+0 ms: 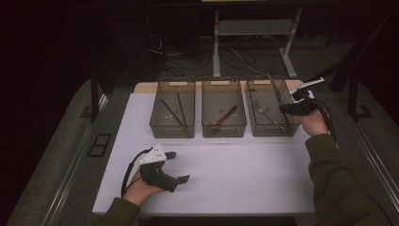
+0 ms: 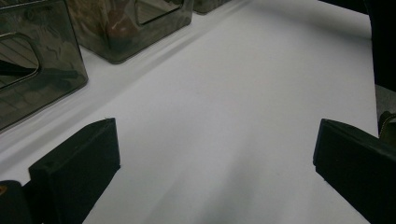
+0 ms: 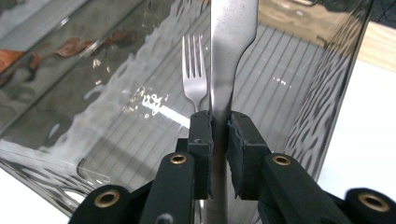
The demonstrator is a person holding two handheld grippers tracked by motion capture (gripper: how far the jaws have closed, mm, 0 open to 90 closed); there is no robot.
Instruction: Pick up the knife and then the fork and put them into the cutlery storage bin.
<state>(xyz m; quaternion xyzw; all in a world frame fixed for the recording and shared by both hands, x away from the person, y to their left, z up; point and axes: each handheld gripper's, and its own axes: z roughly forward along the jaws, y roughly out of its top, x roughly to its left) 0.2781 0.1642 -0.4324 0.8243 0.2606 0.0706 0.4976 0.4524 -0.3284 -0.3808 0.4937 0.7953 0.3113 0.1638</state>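
We keep the right gripper [image 3: 219, 126] clenched on the steel utensil [image 3: 231, 51], its handle pinched between the pads, blade end rising ahead over the right-hand bin [image 1: 271, 109]. Just beyond the pads a fork [image 3: 194, 70] lies on the bin floor; we lower beside it, not onto it. The left gripper [image 2: 215, 154] rests released, jaws apart, on the white table [image 2: 243, 93]

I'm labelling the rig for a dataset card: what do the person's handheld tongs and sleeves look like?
Both tongs, the left gripper and the right gripper, have black pistol-like bodies, a pale three-cornered plate on top and a trailing black cable. Their jaws are black blocks; the right gripper view shows brass-coloured rivets on its linkage. The sleeves are dark olive green.
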